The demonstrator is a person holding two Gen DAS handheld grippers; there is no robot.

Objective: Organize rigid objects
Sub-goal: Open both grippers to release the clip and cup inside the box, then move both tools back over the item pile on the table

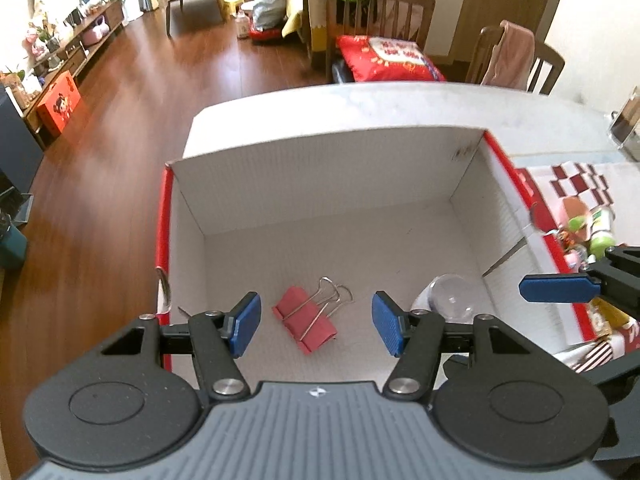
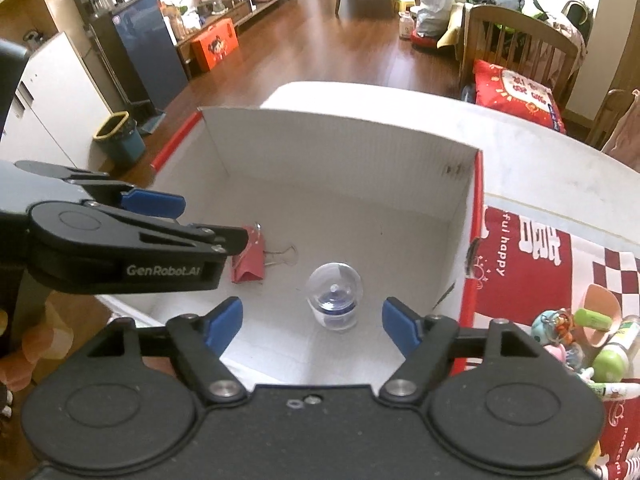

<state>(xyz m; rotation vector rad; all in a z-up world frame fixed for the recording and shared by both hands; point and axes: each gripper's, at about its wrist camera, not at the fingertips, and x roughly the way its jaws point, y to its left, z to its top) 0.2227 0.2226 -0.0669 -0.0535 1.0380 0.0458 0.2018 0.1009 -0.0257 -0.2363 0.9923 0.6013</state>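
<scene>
The white box (image 2: 340, 168) on the table (image 2: 540, 160) holds the pink binder clip (image 1: 306, 318) and clear-capped bottle (image 2: 335, 298). Each hand-held gripper, left (image 1: 316, 322) and right (image 2: 312, 320), hangs apart and empty above; best lift both straight clear before reaching for the clutter (image 2: 592, 336) outside.

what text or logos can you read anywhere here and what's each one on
"GenRobot.AI": white print on the side of the black left gripper.
"ful happy": white letters, cut off, on the red printed flap beside the white cardboard box.
Characters on the red cushion: too blurred to read.
Print on the orange carton: unreadable.
</scene>
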